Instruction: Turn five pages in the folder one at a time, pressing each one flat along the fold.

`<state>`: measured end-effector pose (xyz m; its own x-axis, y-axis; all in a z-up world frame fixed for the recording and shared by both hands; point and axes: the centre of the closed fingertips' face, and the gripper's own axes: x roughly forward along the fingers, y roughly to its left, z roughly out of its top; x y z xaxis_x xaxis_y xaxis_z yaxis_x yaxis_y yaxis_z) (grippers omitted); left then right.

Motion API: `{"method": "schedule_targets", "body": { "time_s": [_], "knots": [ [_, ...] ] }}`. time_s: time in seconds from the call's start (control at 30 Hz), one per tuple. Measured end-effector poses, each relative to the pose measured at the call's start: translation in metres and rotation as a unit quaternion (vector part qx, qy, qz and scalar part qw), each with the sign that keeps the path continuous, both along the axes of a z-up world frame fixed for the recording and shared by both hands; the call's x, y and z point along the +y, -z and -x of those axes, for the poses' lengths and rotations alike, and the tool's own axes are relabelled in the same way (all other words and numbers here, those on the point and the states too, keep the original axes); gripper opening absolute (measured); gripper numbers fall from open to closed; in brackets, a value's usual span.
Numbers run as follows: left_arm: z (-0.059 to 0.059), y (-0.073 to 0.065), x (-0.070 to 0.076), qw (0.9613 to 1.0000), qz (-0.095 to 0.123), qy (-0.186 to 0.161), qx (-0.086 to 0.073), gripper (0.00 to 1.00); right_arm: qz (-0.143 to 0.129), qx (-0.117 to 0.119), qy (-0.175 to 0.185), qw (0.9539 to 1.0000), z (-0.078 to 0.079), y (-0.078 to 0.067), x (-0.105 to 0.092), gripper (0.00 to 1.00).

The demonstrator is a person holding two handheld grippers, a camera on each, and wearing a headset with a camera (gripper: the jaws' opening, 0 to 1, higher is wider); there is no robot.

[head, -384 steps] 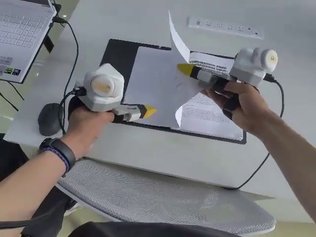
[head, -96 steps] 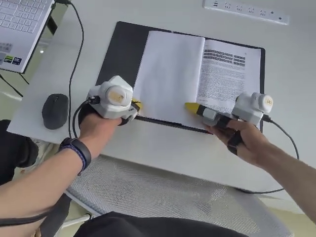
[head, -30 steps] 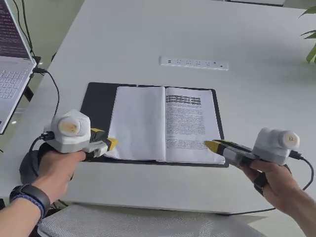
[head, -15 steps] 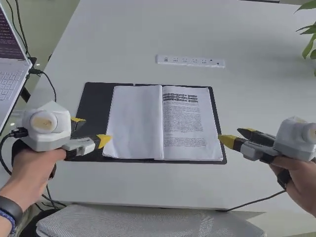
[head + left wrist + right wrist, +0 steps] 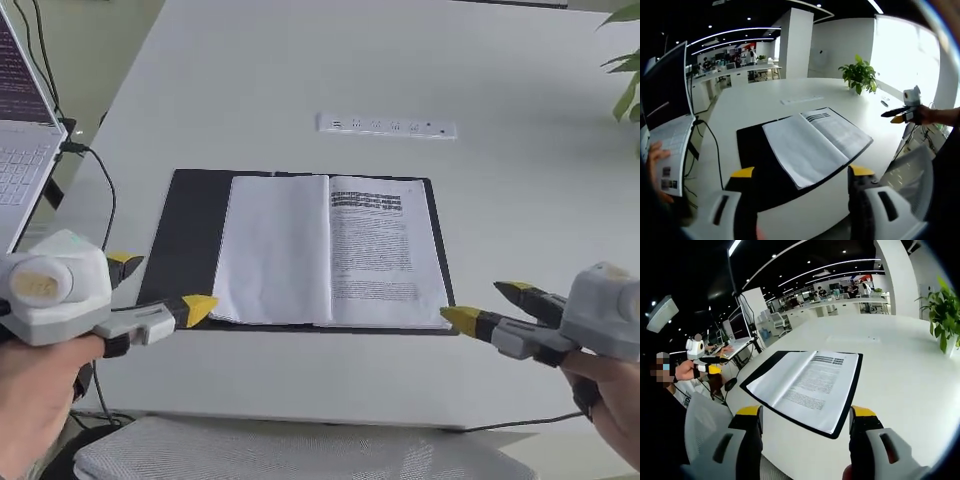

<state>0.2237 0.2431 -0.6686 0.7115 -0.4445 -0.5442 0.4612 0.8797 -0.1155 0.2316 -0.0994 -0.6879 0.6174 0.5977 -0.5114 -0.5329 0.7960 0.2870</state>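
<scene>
The black folder (image 5: 190, 230) lies open and flat on the white table, a blank page (image 5: 270, 250) on the left and a printed page (image 5: 385, 250) on the right. My left gripper (image 5: 160, 285) hovers open off the folder's near left corner, holding nothing. My right gripper (image 5: 490, 305) hovers open just off the folder's near right corner, also with nothing in it. In the left gripper view the folder (image 5: 810, 142) lies ahead beyond the spread jaws. In the right gripper view the folder (image 5: 805, 382) lies ahead, apart from the jaws.
A white power strip (image 5: 387, 126) lies beyond the folder. A laptop (image 5: 20, 140) sits at the far left with a black cable (image 5: 105, 185) running down beside the folder. A mesh chair back (image 5: 270, 450) is below the table's near edge. A potted plant (image 5: 858, 75) stands at the far end.
Both grippers have drawn back from the folder towards me and outward, left to the left, right to the right. The pages lie flat and unchanged.
</scene>
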Motion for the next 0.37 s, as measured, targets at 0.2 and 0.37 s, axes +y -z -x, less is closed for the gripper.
{"method": "schedule_targets", "body": {
  "time_s": [0.2,0.37],
  "knots": [
    [0.0028,-0.0036,0.0002,1.0000,0.000,-0.003,-0.007,0.78,-0.004,-0.008,0.001,1.0000,0.0032,-0.0041,0.0011,0.71],
    [0.0008,-0.0076,0.0024,0.9999,0.003,-0.009,-0.013,0.79,-0.002,-0.012,-0.005,0.9999,0.0040,-0.0035,0.0025,0.72]
  ]
}}
